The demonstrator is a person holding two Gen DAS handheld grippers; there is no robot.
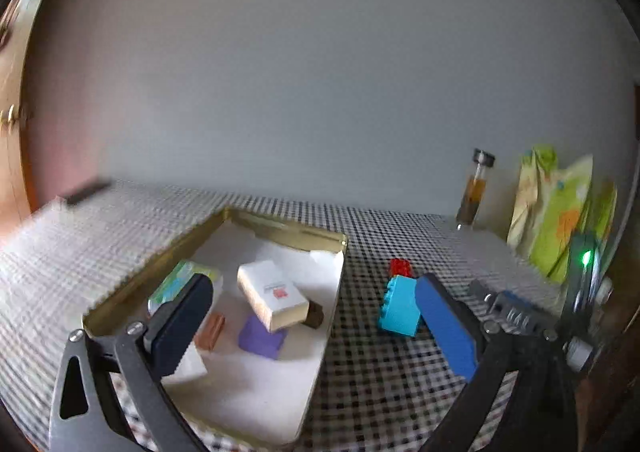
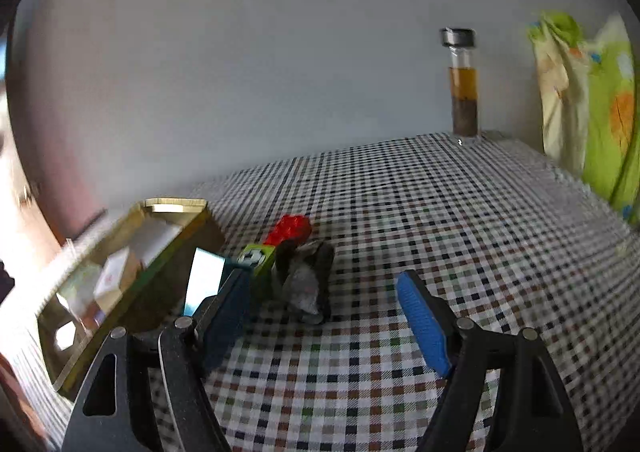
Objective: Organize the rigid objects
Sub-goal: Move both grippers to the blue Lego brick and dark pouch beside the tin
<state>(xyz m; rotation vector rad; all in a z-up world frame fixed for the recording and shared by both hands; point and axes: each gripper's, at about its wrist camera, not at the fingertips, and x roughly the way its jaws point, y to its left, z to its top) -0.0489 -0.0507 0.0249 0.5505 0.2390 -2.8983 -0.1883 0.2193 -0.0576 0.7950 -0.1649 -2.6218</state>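
I hold both claws released: my left gripper (image 1: 316,316) over the tin (image 1: 280,232) holding a white box (image 1: 272,294), my right gripper (image 2: 324,316) near a grey lump (image 2: 306,280) on the tablecloth (image 2: 440,212).

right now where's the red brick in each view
Left wrist: red brick right of centre, on the checked cloth behind the blue brick, outside the tin.
Right wrist: red brick left of centre, right of the tin.
Shared landmark: gold tin.

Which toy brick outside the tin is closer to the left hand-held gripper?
The blue brick, right beside the gripper's blue finger; the red brick lies behind it.
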